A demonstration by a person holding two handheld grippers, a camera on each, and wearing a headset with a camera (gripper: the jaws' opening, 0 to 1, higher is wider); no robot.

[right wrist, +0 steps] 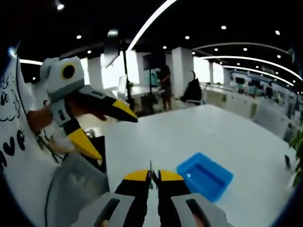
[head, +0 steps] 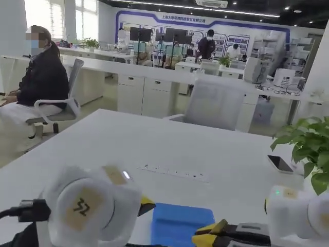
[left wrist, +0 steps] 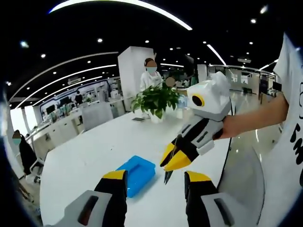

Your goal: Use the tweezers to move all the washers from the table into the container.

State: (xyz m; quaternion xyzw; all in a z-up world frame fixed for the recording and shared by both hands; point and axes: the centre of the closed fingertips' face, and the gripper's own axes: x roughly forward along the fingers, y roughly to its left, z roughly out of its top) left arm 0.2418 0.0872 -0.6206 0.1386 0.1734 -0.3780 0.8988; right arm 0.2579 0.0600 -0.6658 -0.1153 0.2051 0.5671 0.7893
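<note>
The blue container lies on the white table between my two grippers. My right gripper is shut on thin metal tweezers, whose tips point forward from its yellow jaws. In the left gripper view the right gripper enters from the right, and the tweezers hang below it, just right of the container. My left gripper is open with nothing between its jaws. A small pale speck sits inside the container; I cannot tell whether it is a washer.
A phone and a potted plant are at the table's right edge. A power strip lies mid-table. A grey chair stands at the far side. A person sits on a chair at far left.
</note>
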